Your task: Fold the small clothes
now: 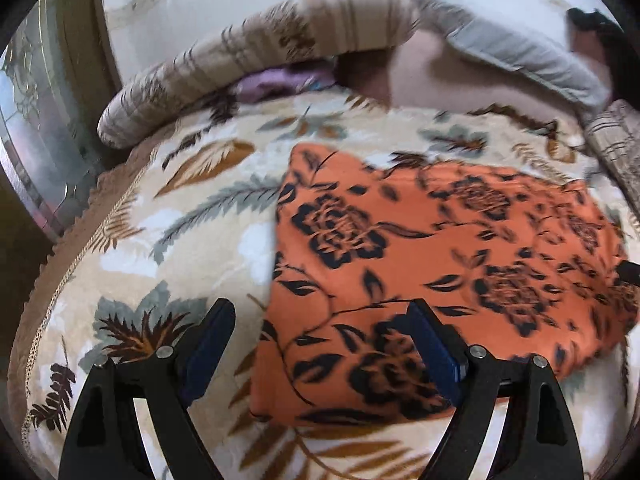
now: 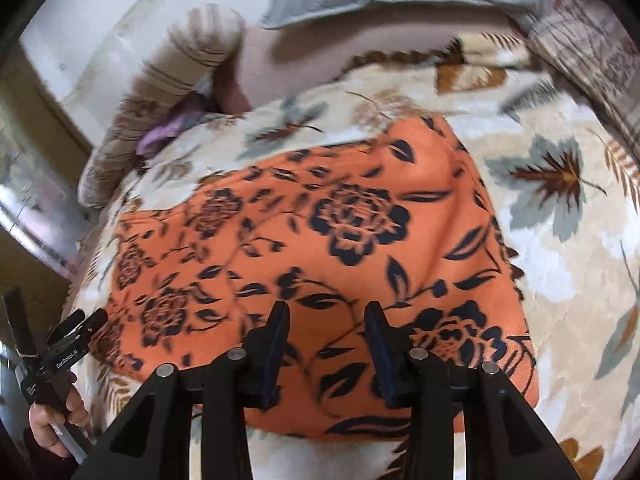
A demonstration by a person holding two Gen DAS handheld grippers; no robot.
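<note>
An orange garment with dark flowers (image 1: pixel 420 264) lies flat and folded on a leaf-patterned blanket (image 1: pixel 160 240). My left gripper (image 1: pixel 320 312) is wide open over the garment's near left edge, one finger above the blanket and the other above the cloth. In the right wrist view the garment (image 2: pixel 320 232) fills the middle. My right gripper (image 2: pixel 327 312) hovers over its near edge, jaws partly apart with nothing pinched between them. The left gripper (image 2: pixel 76 332) also shows at the lower left of that view, held by a hand (image 2: pixel 52 420).
Patterned pillows (image 1: pixel 200 72) and a grey pillow (image 1: pixel 520 52) lie at the back against a pale wall, with a purple cloth (image 1: pixel 272 84) tucked beneath them. The bed's fringed edge (image 1: pixel 60 264) runs along the left, beside a metal-framed glass panel (image 1: pixel 36 128).
</note>
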